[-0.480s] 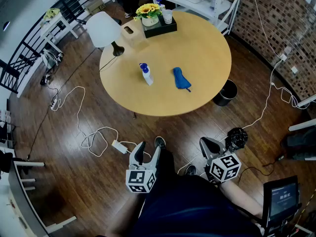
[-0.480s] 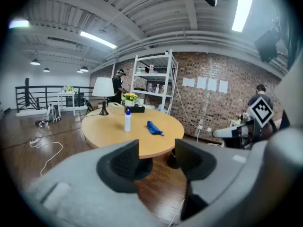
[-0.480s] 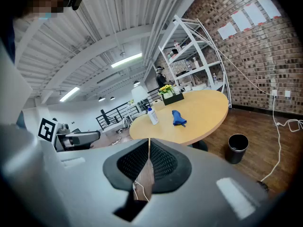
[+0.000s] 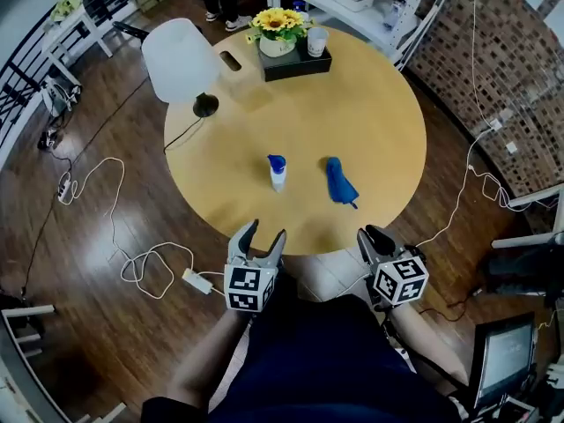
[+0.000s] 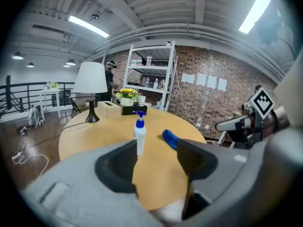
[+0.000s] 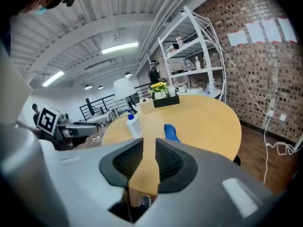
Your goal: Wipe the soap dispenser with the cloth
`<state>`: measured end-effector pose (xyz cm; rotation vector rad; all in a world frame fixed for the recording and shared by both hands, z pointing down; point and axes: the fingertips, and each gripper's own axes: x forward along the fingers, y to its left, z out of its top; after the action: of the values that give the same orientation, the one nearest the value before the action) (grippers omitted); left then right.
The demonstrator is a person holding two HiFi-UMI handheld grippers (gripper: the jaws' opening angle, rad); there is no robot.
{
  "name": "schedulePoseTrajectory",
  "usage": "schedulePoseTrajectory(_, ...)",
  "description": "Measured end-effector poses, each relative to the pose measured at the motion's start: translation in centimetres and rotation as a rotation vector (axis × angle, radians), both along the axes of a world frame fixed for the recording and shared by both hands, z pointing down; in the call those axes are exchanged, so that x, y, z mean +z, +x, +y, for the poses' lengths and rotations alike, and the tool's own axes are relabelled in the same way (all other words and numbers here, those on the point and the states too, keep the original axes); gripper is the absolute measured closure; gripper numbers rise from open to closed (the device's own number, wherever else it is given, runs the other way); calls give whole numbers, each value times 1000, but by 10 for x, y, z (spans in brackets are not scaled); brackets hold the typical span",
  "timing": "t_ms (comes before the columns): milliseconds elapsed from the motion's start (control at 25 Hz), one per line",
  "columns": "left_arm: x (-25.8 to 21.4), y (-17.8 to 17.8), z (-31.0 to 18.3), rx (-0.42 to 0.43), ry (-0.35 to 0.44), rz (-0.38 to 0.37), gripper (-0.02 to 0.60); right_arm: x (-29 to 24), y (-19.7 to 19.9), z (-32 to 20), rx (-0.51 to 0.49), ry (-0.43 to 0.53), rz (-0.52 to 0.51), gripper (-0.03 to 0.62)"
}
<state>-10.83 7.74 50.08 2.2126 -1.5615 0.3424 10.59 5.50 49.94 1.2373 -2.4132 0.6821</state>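
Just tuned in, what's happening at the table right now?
A person stands at the near edge of the round table with a gripper in each hand. The left gripper has its jaws wide apart and the right gripper shows only a narrow gap; both are empty. The soap dispenser stands upright mid-table, and the blue cloth lies beside it, apart. Wiping has not begun.

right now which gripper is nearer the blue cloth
Right. The right gripper hovers short of the cloth, slightly to its right; the left gripper is short of the soap dispenser, further to the cloth's left.
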Motion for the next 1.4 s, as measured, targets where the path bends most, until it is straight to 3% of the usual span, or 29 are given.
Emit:
schedulePoseTrajectory(200,15,-15,-59,70,6,-74,311,49,-16,-80,16,-73,151,405)
schedulePoseTrajectory(360,25,-8,-74,52,-60,-47,311,106,-27,-135,23,-142,279,375)
schedulePoseTrajectory(520,34,4,-82,53,-134,-25,284,157,-33,-159,-35,-222,421,336)
schedulePoseTrajectory(600,38,4,-87,53,-142,-54,282,173,-36,-158,-74,-253,442,347)
schedulePoseTrajectory(640,41,3,-91,49,-139,-75,281,175,-37,-157,-91,-251,443,445)
schedulePoseTrajectory(720,46,0,-102,38,-131,-99,279,164,-42,-158,-116,-216,394,496)
schedulePoseTrajectory(840,46,0,-117,25,-121,-108,279,110,-71,-159,-185,-120,202,499)
schedulePoseTrajectory(960,52,7,-127,51,-114,-129,292,41,-111,-154,-318,-14,54,497)
schedulePoseTrajectory(1040,60,13,-132,89,-112,-177,311,-1,-139,-148,-428,62,9,497)
schedulePoseTrajectory(1200,77,15,-138,123,-136,-287,318,-41,-193,-121,-680,162,75,499)
schedulePoseTrajectory(1320,86,13,-138,119,-162,-287,359,-30,-225,-100,-831,152,181,499)
schedulePoseTrajectory(1400,86,13,-138,114,-156,-271,367,-21,-239,-99,-864,146,236,499)
